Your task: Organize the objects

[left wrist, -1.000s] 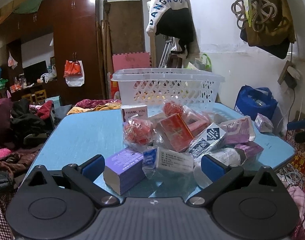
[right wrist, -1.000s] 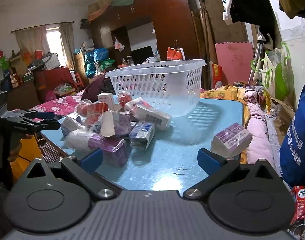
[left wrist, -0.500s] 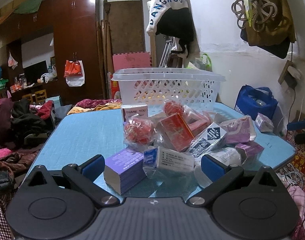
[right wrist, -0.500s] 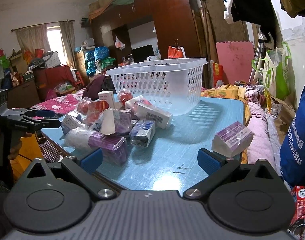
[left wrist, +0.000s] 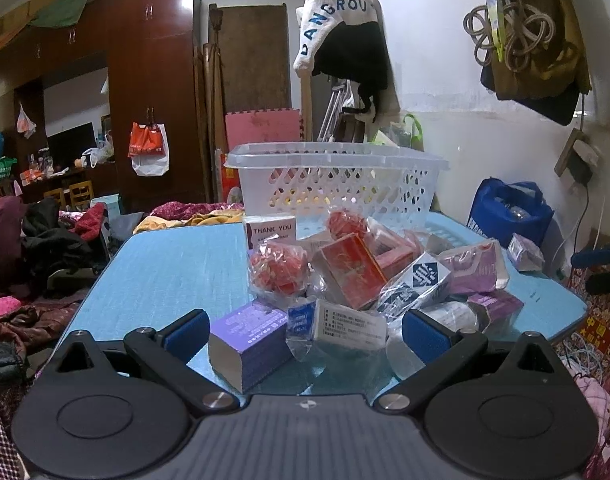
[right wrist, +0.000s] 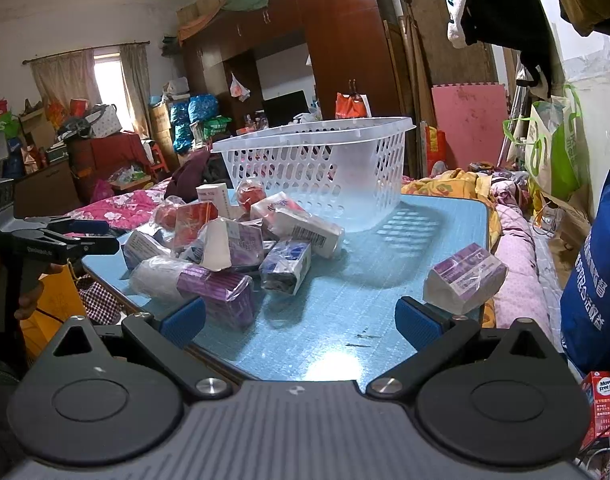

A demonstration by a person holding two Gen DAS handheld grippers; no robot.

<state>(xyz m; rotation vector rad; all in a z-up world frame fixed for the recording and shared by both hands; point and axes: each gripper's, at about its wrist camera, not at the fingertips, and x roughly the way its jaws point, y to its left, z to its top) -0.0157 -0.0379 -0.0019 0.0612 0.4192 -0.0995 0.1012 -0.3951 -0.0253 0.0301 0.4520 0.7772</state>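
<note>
A pile of wrapped boxes and packets lies on the blue table [left wrist: 165,264]. A white lattice basket [left wrist: 337,184] stands behind the pile; it also shows in the right wrist view [right wrist: 325,168]. My left gripper [left wrist: 305,334] is open at the table's near edge, with a purple box [left wrist: 247,340] and a white labelled packet [left wrist: 349,326] between its fingers, not gripped. My right gripper [right wrist: 301,320] is open and empty over the table's edge. A purple-wrapped box [right wrist: 463,278] lies alone near its right finger. The left gripper also shows at the left in the right wrist view [right wrist: 77,236].
A red box [left wrist: 351,270], a red mesh packet [left wrist: 277,266] and a "THANK YOU" box [left wrist: 269,232] sit in the pile. A blue bag [right wrist: 597,280] hangs right of the table. Bedding and clothes surround the table; wardrobes stand behind.
The right gripper has drifted slightly, so the basket and pile sit a little further right in its view. The left gripper has not visibly moved.
</note>
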